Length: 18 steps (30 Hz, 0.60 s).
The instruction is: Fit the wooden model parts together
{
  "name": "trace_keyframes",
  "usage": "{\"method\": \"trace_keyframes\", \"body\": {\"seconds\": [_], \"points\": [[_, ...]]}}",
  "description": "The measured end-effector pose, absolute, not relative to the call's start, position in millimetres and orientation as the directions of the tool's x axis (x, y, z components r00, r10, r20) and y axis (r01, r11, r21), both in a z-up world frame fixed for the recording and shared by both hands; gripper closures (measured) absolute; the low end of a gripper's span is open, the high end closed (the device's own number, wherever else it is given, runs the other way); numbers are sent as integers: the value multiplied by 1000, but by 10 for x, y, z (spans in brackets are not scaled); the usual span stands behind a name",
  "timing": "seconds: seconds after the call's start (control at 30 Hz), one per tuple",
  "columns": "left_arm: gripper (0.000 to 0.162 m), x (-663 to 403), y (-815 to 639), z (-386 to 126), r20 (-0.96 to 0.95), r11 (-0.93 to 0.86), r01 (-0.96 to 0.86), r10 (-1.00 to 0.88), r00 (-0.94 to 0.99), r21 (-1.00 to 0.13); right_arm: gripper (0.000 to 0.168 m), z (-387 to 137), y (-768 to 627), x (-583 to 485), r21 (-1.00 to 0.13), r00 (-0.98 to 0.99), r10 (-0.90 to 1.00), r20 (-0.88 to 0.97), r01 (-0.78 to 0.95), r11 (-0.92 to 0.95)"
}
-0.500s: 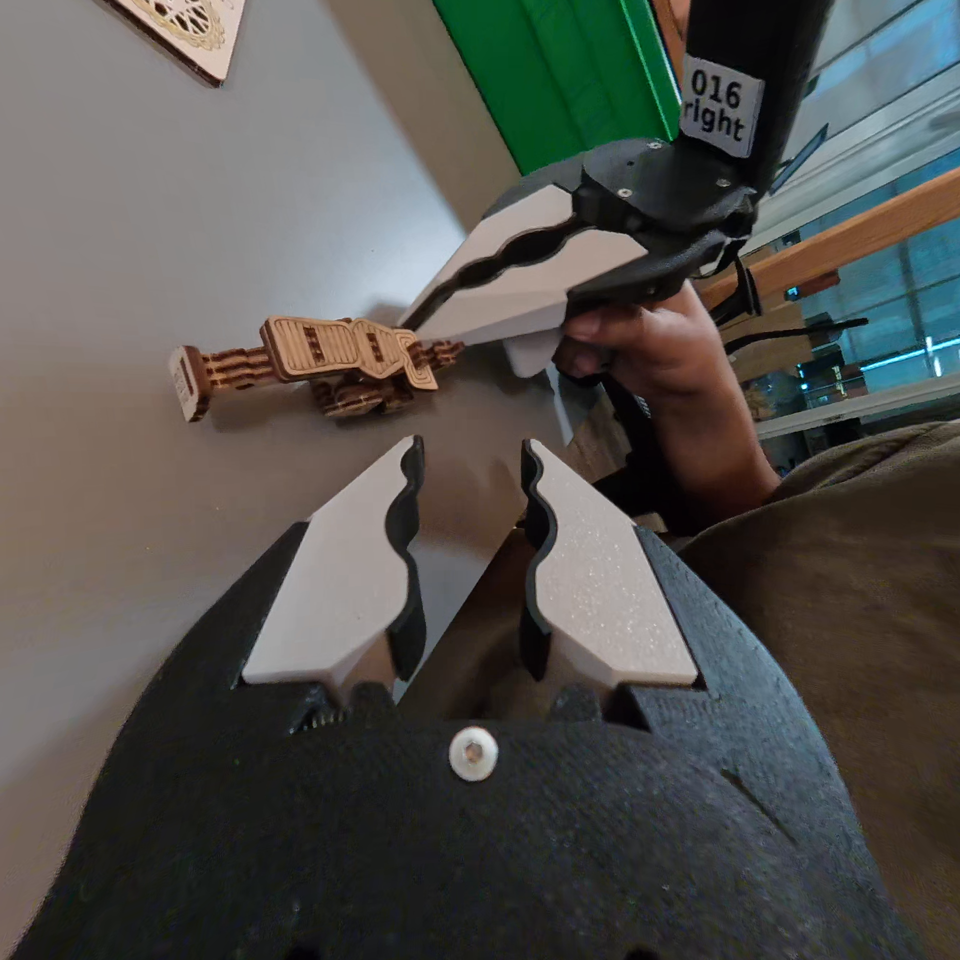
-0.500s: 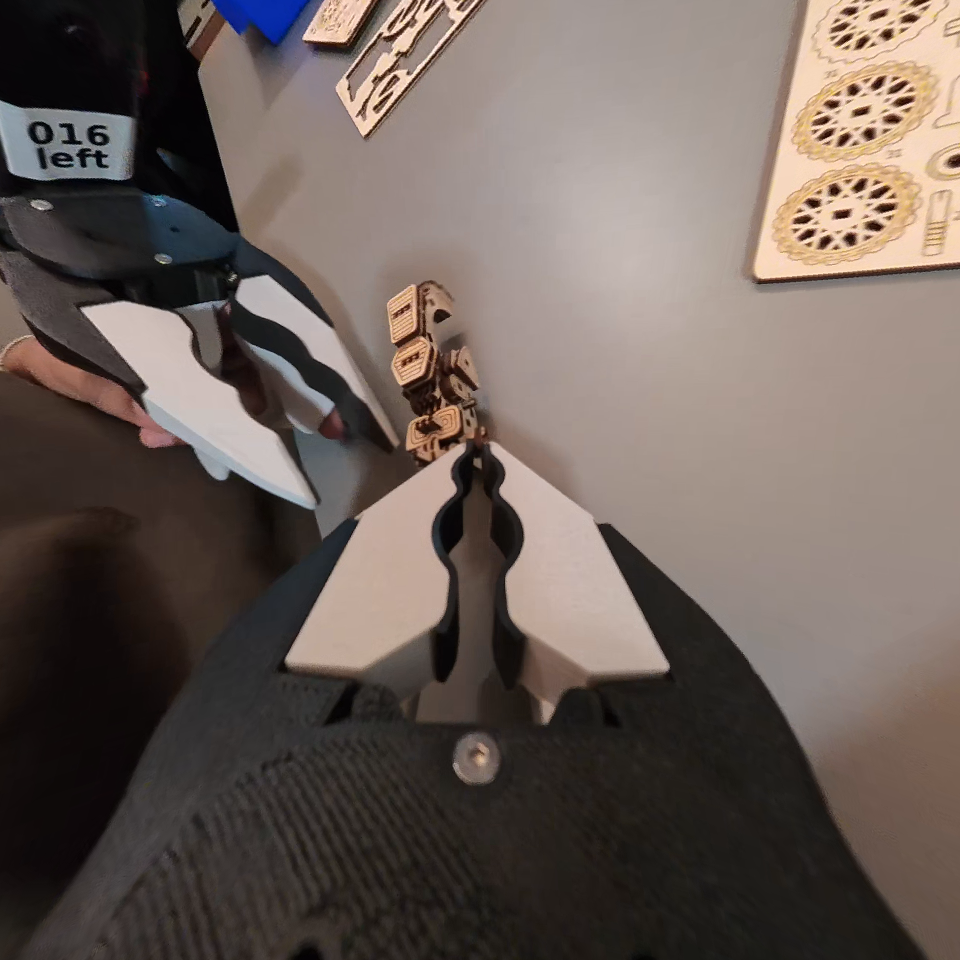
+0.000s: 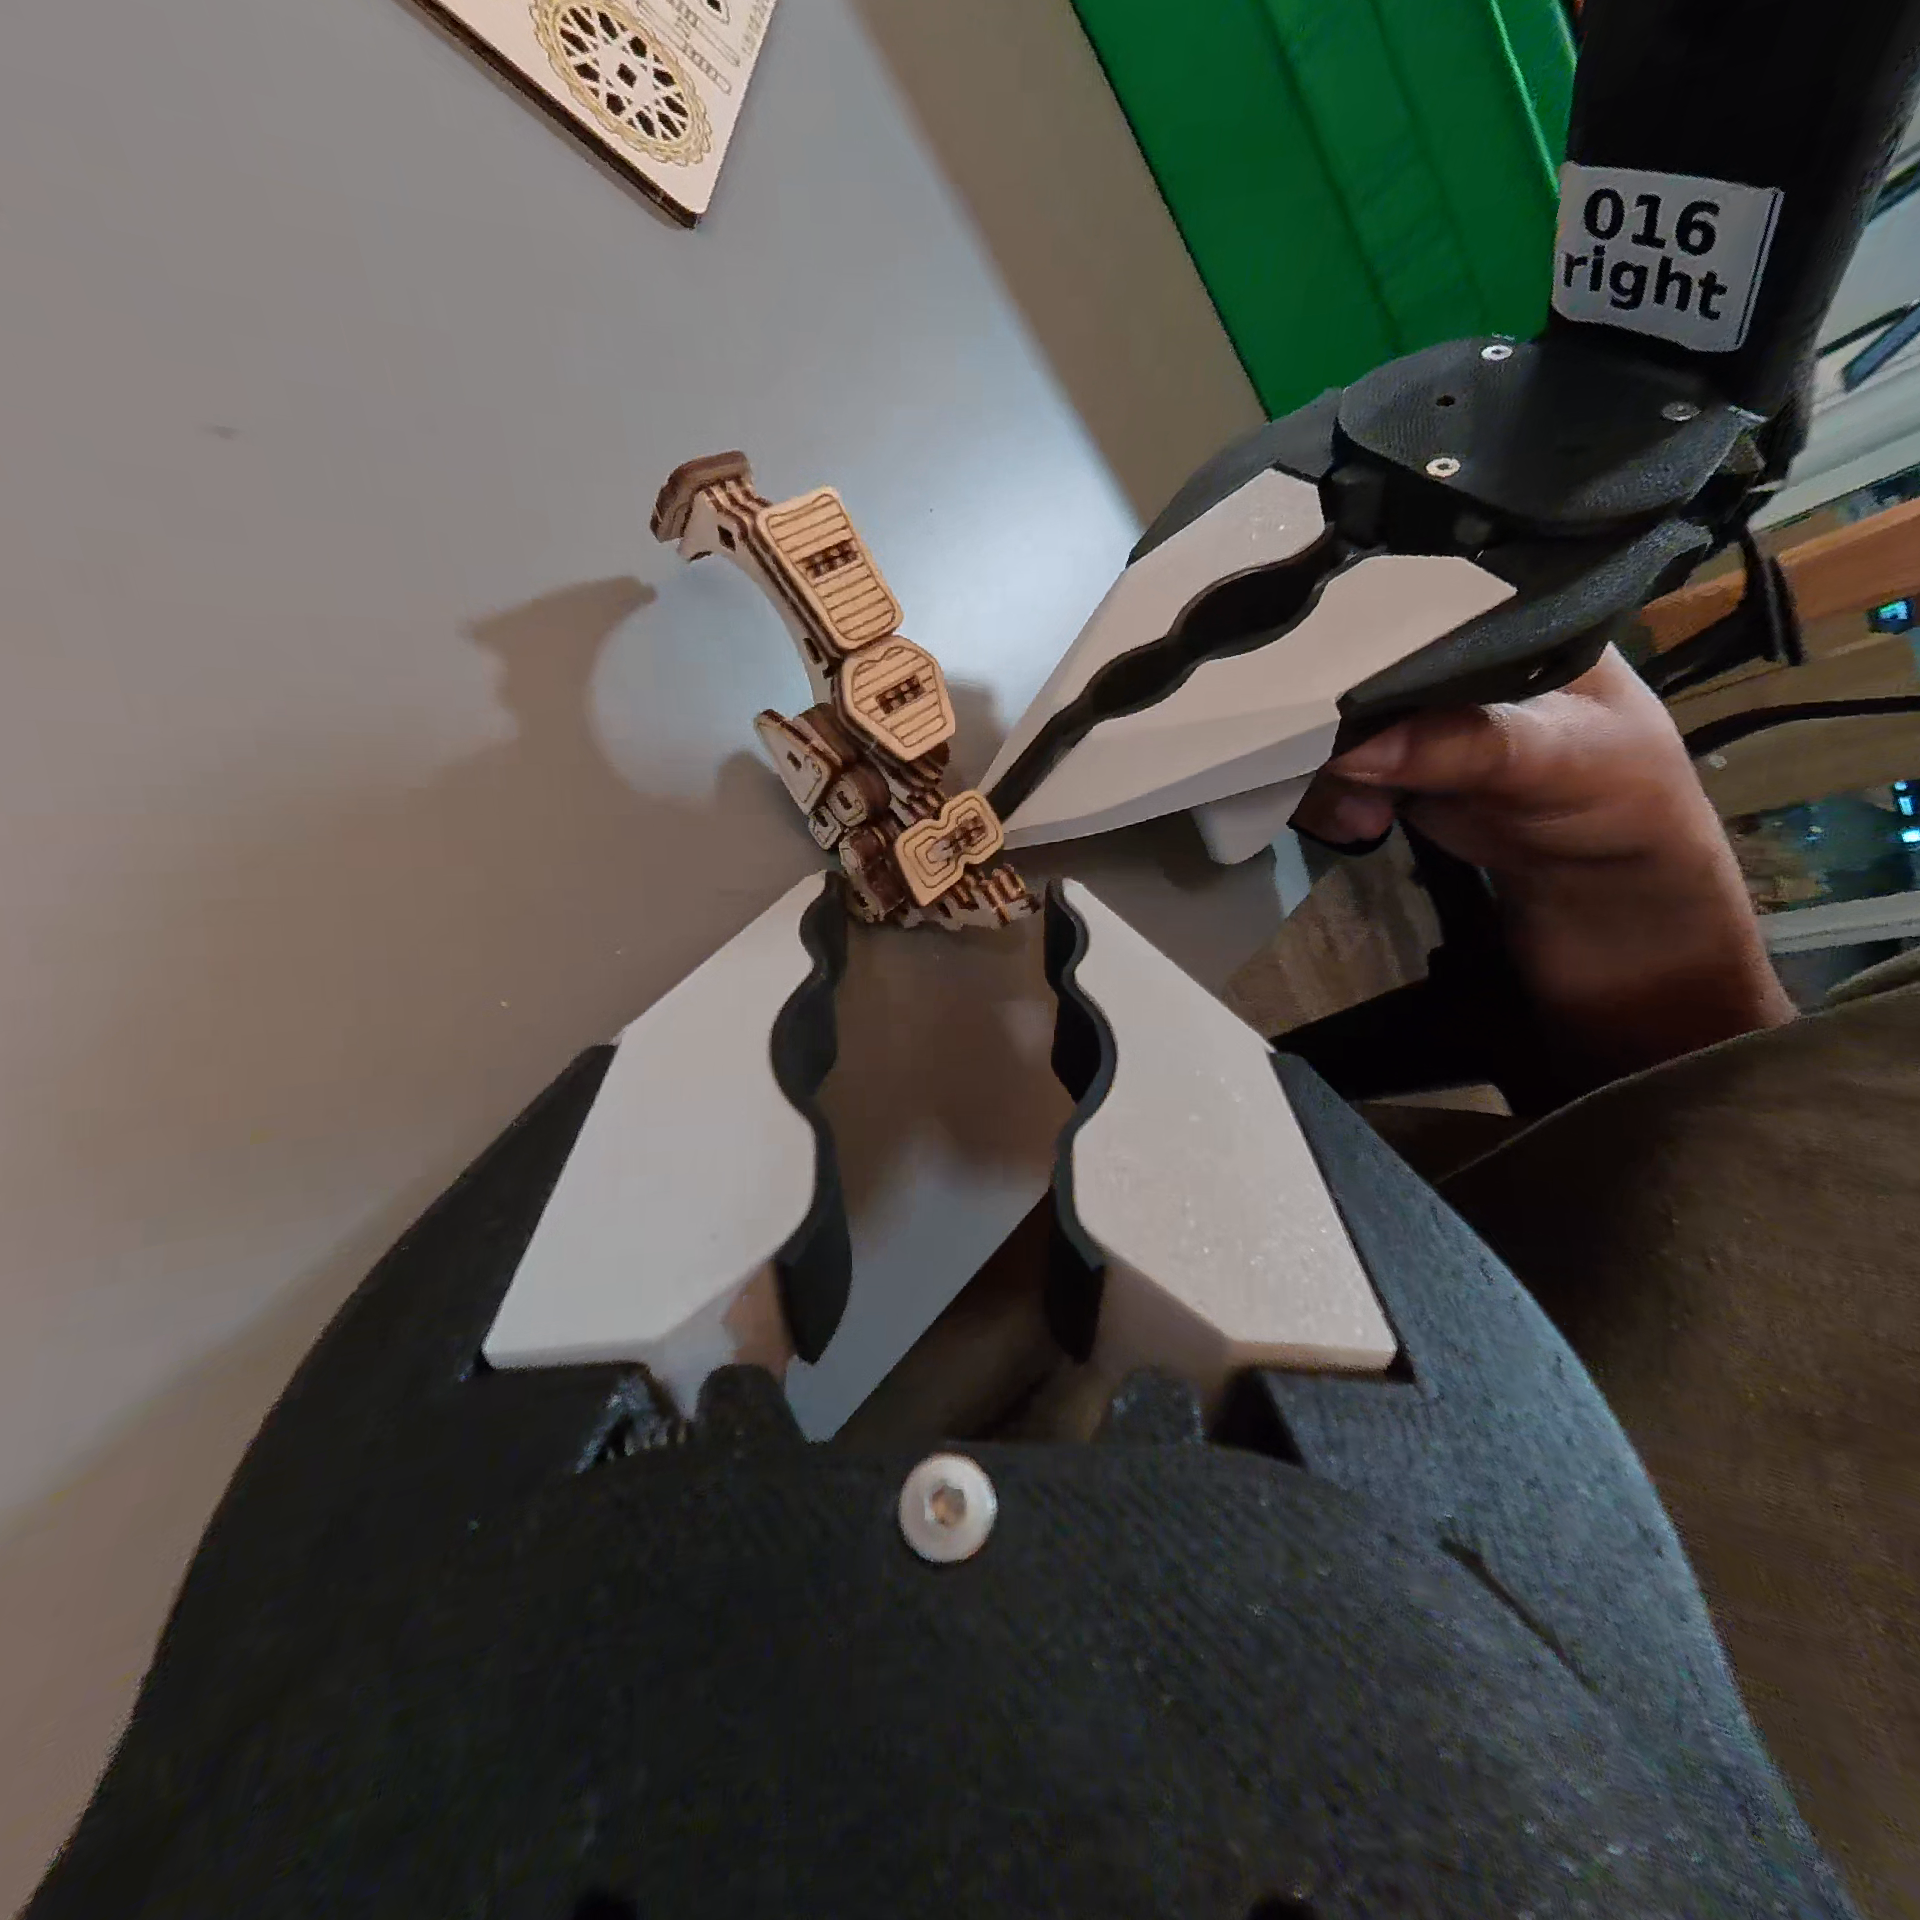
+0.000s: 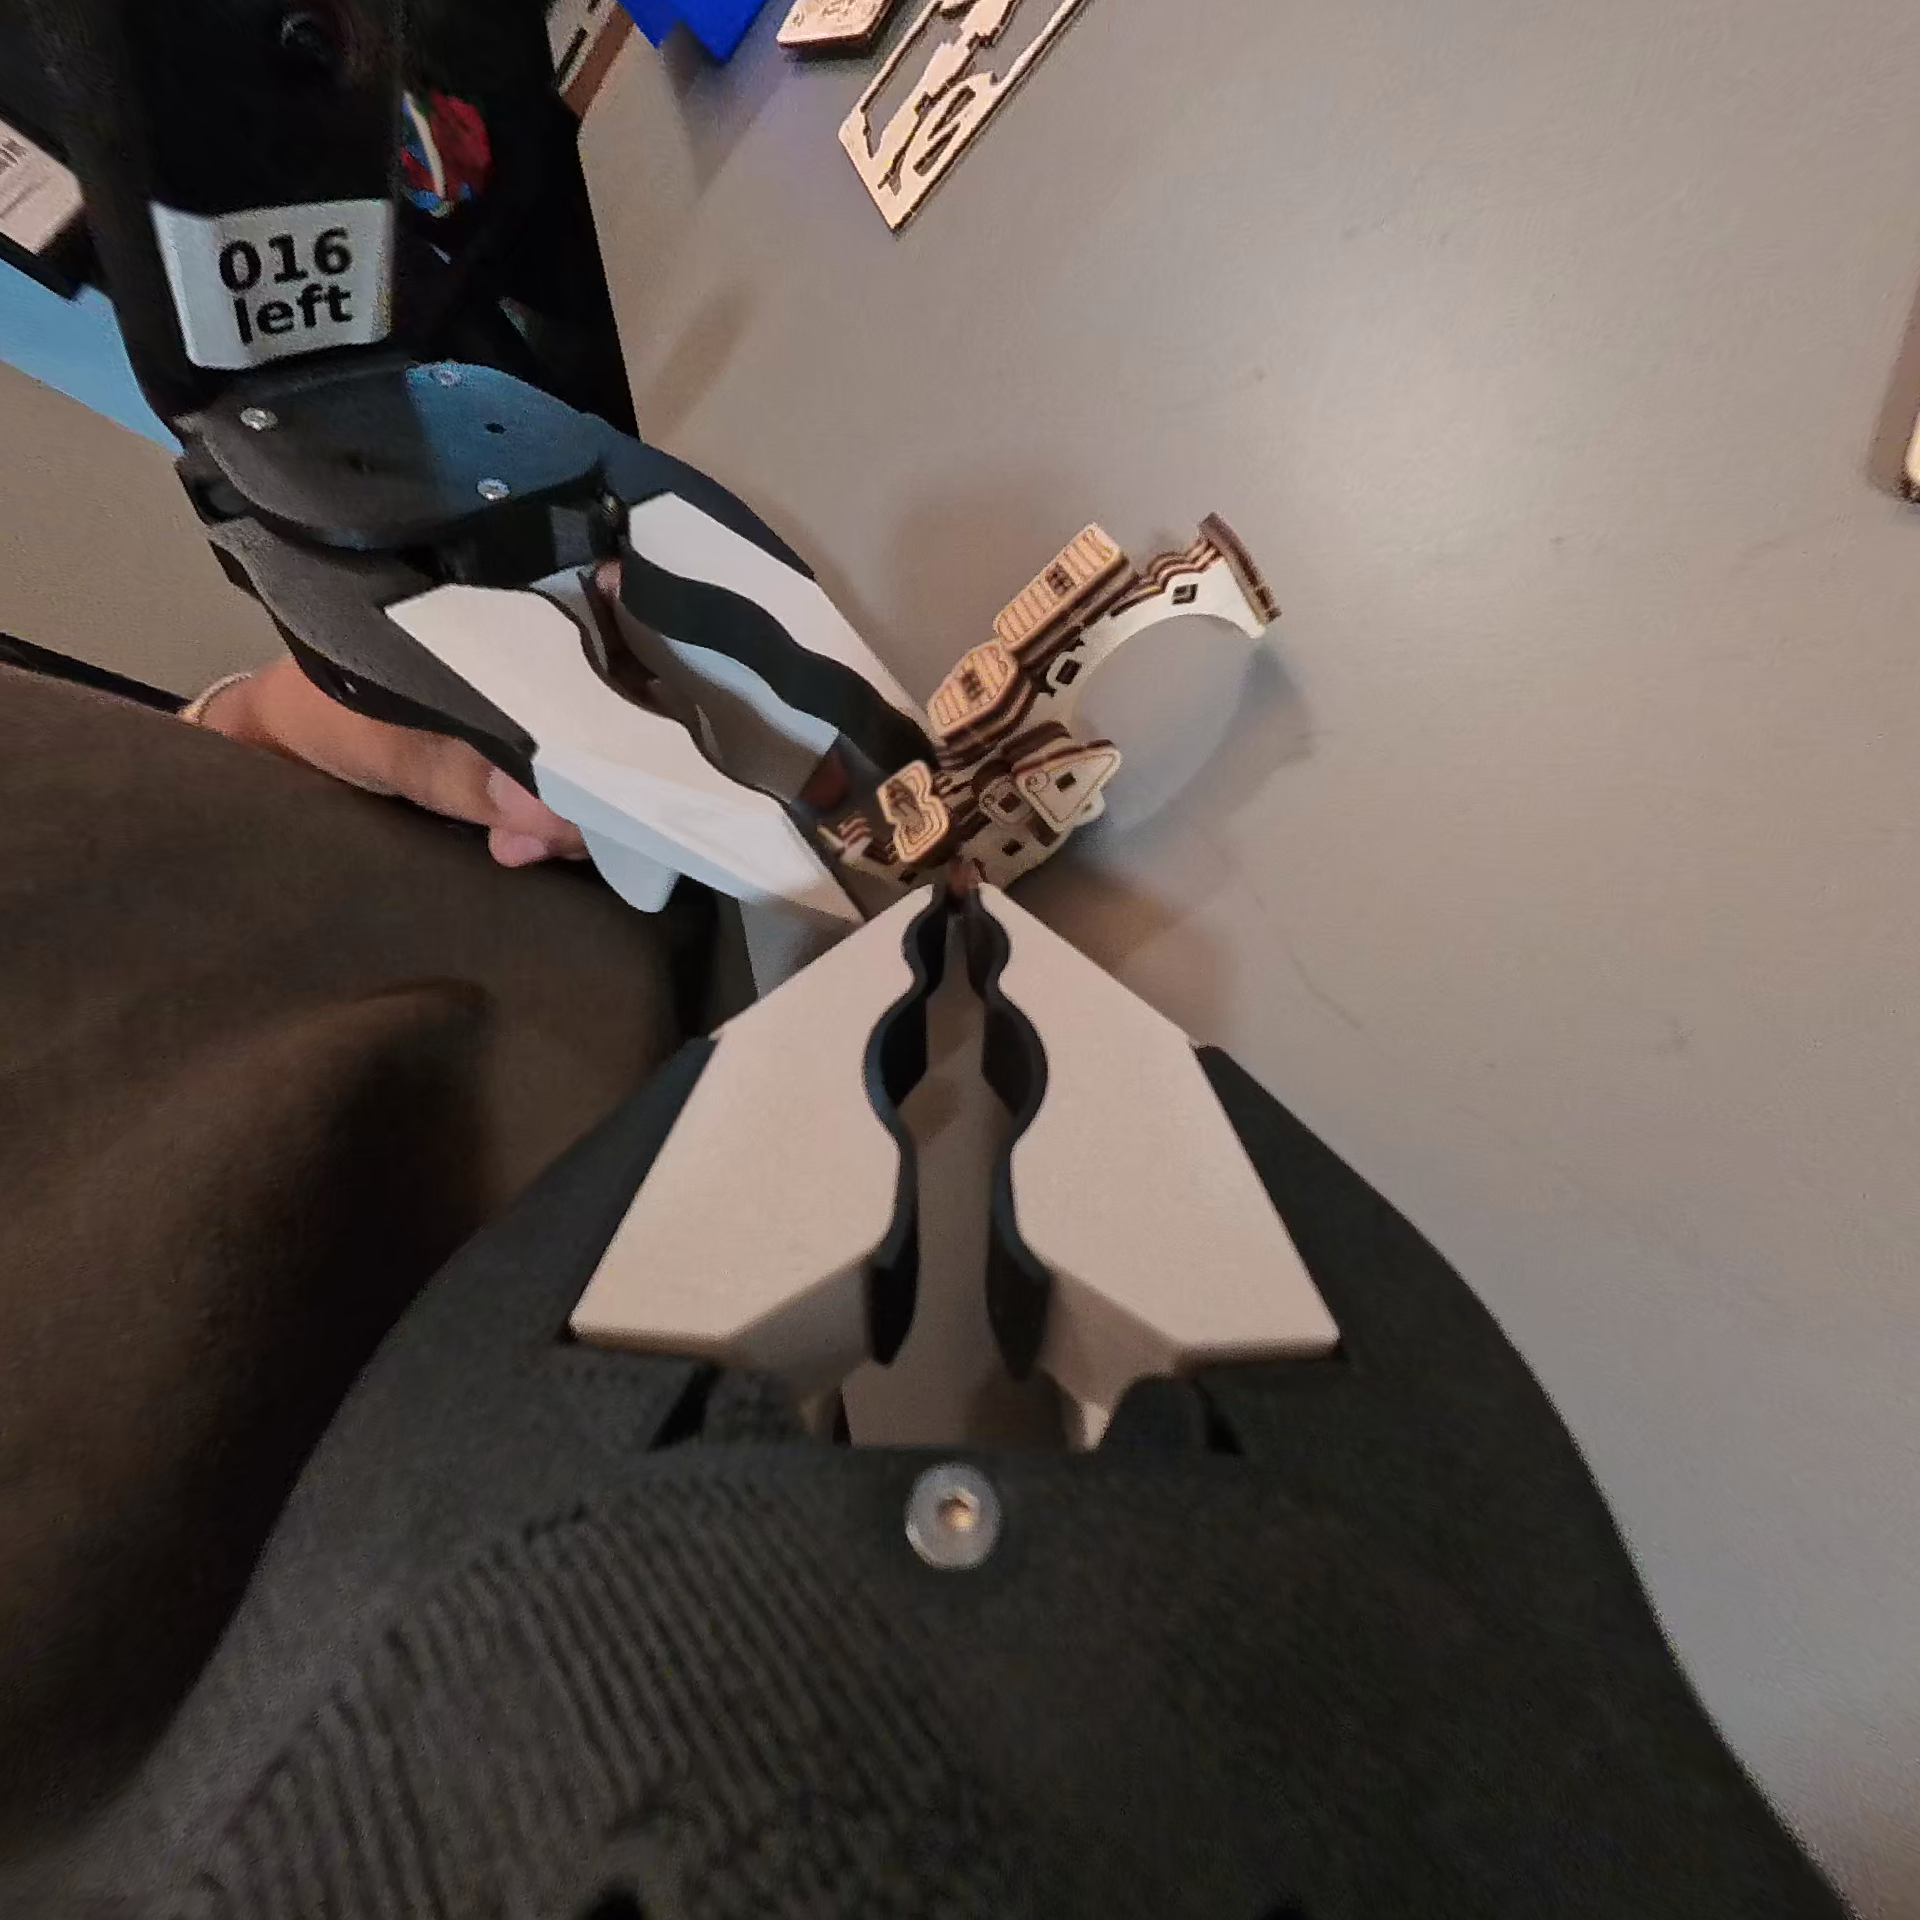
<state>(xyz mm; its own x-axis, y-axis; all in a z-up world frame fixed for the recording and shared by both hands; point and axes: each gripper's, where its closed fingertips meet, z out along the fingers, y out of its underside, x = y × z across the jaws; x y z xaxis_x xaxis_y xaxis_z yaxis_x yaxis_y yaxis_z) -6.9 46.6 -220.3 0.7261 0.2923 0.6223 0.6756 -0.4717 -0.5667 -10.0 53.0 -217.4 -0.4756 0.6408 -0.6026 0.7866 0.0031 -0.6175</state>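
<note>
The wooden model [image 3: 862,686], a curved stack of laser-cut plywood pieces, is held just above the grey table [image 3: 312,727]. My right gripper [image 4: 956,883] is shut on its near end; it also shows in the left wrist view [image 3: 992,823], coming in from the right. My left gripper [image 3: 943,902] is open, with its fingertips on either side of the model's lower end, close to it or just touching. In the right wrist view the model [image 4: 1049,665] arches away to the right, and the left gripper [image 4: 883,821] reaches it from the upper left.
A plywood sheet with wheel cut-outs [image 3: 623,94] lies at the back. Another cut-out sheet [image 4: 935,114] and a blue object [image 4: 707,21] lie far off. A green panel [image 3: 1351,177] stands past the table edge. The person's hand [image 3: 1507,821] and brown clothing [image 4: 260,987] are close by. My left and right fingertips are right by each other. Left tips and right tips are each some 30 cm from the green panel [image 3: 1351,177].
The model has been turned from lying across the left wrist view to pointing away. My open left gripper has closed in around its lower end. The right gripper stays shut on it.
</note>
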Motion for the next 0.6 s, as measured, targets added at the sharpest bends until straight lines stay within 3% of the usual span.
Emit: {"method": "trace_keyframes", "body": {"seconds": [0.03,0.27,0.6], "points": [[125,-72,474,-2210,610,-474,669,299,734,-572,167,-2166,526,-102,-617,-473,634,-612,787,-7],[134,-128,517,-2273,531,-500,628,341,775,-596,167,-2166,517,-110,-622,-469,636,-613,782,-23],[140,-223,532,-2218,651,-392,730,337,680,-560,167,-2105,736,-159,-633,-433,646,-629,767,-103]]}}
